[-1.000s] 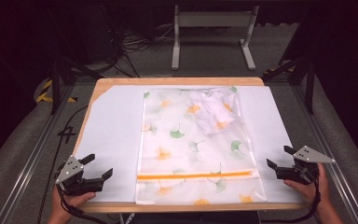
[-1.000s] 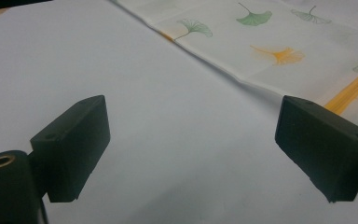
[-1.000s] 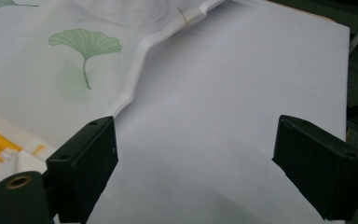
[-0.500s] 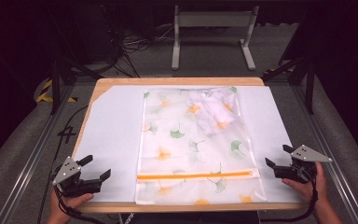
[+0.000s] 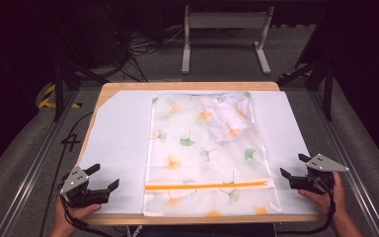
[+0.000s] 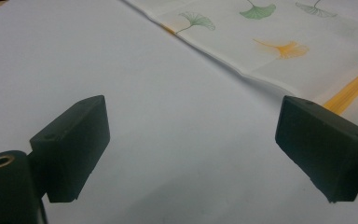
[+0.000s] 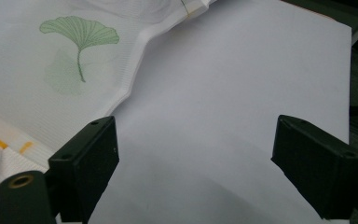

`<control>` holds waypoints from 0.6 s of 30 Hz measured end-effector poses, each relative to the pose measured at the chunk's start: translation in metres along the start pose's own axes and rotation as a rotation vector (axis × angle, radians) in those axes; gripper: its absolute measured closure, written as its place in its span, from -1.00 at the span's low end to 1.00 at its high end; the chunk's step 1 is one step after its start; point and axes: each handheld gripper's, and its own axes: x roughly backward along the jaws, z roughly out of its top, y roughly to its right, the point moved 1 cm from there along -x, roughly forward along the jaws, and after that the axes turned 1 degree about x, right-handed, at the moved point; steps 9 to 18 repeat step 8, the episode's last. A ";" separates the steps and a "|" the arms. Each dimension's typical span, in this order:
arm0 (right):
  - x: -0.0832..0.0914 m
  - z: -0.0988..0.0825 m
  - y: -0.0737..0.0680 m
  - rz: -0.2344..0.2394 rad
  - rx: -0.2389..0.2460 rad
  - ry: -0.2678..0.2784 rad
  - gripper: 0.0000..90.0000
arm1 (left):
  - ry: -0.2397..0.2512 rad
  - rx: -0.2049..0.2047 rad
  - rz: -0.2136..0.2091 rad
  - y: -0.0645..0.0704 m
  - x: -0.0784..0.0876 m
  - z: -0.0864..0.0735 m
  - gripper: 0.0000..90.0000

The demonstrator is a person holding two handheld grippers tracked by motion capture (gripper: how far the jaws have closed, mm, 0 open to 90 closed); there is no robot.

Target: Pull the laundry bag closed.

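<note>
A translucent mesh bag (image 5: 202, 153) printed with green and orange ginkgo leaves lies flat mid-table, its orange zipper (image 5: 207, 186) running across near the front. A crumpled white garment (image 5: 225, 118) shows inside its far right part. My left gripper (image 5: 103, 177) rests open at the front left corner, off the bag's left edge (image 6: 223, 65), with nothing between its jaws. My right gripper (image 5: 295, 166) is open at the front right, just beside the bag's right edge (image 7: 130, 84), holding nothing.
A white sheet (image 5: 118, 143) covers the wooden tabletop (image 5: 187, 86). Black rails (image 5: 24, 177) run along both sides. Beyond the far edge stand a grey metal frame (image 5: 227, 29) and tangled cables (image 5: 143, 44) on the floor.
The left gripper has shifted slightly toward the front edge; the right gripper is almost still. The bag has not moved.
</note>
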 end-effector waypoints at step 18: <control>0.003 0.000 0.001 -0.003 -0.012 0.016 -0.67 | 0.001 0.006 0.001 0.001 0.000 0.000 -0.76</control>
